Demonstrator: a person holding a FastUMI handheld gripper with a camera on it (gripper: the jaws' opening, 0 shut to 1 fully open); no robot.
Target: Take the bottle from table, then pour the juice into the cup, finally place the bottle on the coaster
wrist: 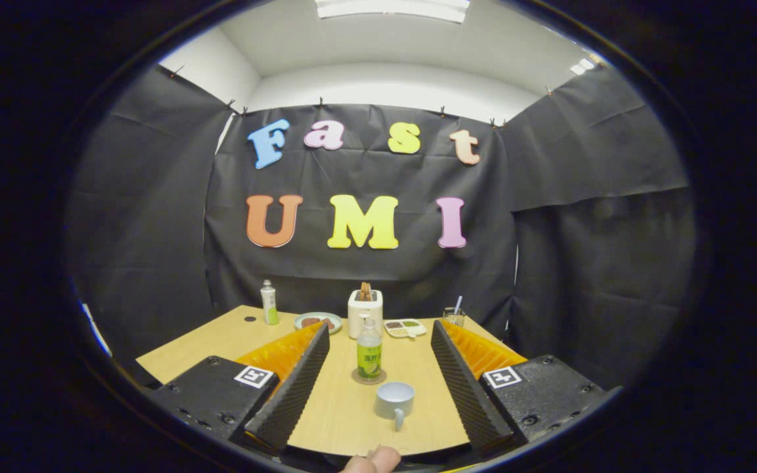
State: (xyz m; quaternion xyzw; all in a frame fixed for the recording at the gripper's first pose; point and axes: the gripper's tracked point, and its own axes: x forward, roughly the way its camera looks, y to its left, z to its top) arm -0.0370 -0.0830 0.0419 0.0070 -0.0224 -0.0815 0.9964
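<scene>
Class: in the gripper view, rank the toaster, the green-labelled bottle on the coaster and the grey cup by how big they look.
1. Bottle, tallest.
2-3. Toaster and cup look alike; the toaster stands farther off, so unranked.
Gripper fingers open.

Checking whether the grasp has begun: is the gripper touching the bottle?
Apart. The gripper view shows the gripper open, its fingers spread wide, with bare table between each finger and the bottle standing on the coaster.

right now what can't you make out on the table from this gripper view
- Cup: too small to show whether it holds juice.
- Coaster: mostly covered by the bottle on it.
- Toaster: bottle hides its lower front.
- Divided dish: contents too small.
- Gripper: fingers spread open; its body is cut off.
</scene>
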